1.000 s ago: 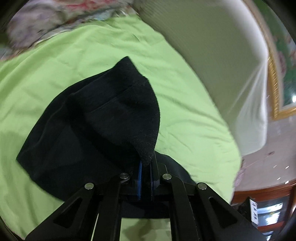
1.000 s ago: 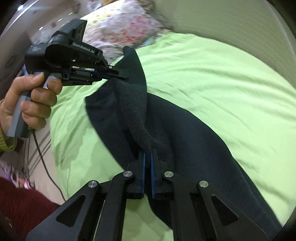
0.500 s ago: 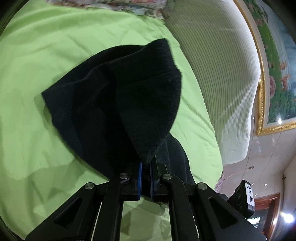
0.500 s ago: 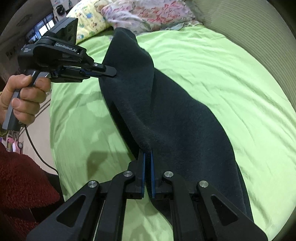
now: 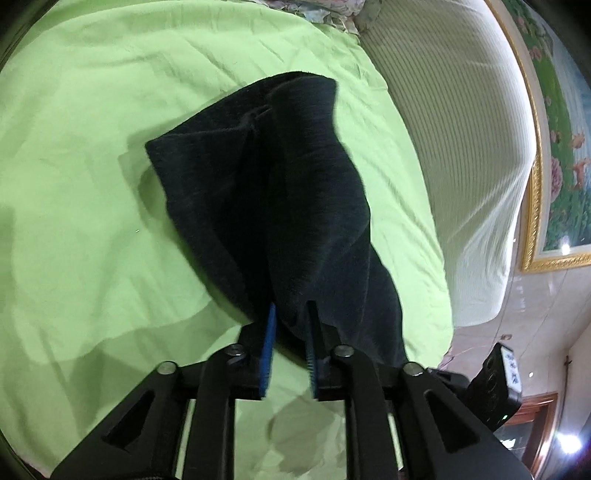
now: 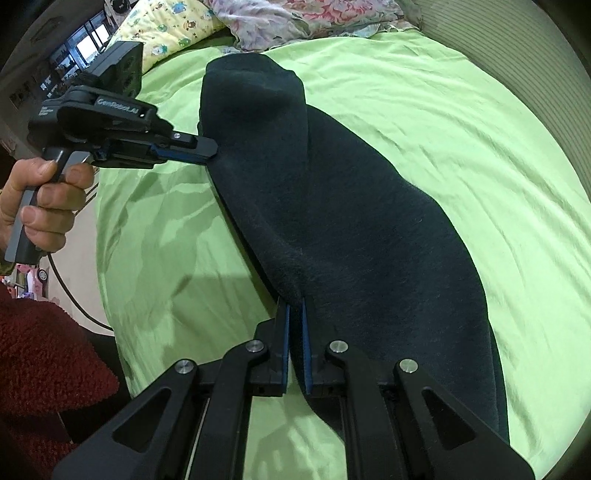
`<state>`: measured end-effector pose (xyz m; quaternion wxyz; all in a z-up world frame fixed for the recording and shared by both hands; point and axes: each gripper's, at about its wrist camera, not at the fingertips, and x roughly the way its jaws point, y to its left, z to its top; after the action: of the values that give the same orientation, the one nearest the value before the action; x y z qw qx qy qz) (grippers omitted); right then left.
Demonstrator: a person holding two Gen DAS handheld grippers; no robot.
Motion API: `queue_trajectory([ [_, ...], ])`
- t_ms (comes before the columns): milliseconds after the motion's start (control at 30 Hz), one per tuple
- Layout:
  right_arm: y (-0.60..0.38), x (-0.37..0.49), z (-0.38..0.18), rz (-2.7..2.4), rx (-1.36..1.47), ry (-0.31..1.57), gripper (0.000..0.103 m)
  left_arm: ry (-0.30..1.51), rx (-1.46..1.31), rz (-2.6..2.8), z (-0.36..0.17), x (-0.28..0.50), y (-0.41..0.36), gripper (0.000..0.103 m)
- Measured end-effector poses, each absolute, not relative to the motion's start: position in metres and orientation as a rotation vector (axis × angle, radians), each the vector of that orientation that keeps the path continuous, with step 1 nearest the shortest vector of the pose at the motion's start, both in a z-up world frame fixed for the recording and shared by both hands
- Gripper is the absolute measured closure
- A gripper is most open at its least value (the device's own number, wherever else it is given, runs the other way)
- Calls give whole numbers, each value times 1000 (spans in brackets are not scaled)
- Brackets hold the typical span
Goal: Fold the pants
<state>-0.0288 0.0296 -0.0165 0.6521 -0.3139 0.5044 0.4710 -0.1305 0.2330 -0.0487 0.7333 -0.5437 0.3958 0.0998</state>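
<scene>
Dark fleece pants lie folded lengthwise on a green bedsheet; they also show in the left wrist view. My left gripper has its jaws a little apart, with the pants' edge still between the blue pads. From the right wrist view the left gripper touches the pants' far left edge, held by a hand. My right gripper has its pads close together on the near edge of the pants.
Flowered and yellow pillows lie at the bed's far end. A ribbed cream headboard runs along the right. The bed's edge drops off to the left. A framed picture hangs on the wall.
Both grippers carried the lifted edge of the pants over and down, so the fabric now lies flat. The left gripper's jaws have parted from shut.
</scene>
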Motion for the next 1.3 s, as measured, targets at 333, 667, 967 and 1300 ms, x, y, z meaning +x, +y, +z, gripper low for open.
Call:
queue_trajectory([
  [333,29,-24,-9,1077,-625,1188,92,901,-1166,320,-25,-138,240,45],
  [667,24,22,18,992,-291,1167,64,959,-1159,520,-10,-127,271,27],
  [967,19,84,15,825,-134,1170,62,981,-1166,600,-25,-131,293,26],
  [1300,51,119,-43,813,-291,1319,62,977,-1188,567,-53,-136,306,26],
])
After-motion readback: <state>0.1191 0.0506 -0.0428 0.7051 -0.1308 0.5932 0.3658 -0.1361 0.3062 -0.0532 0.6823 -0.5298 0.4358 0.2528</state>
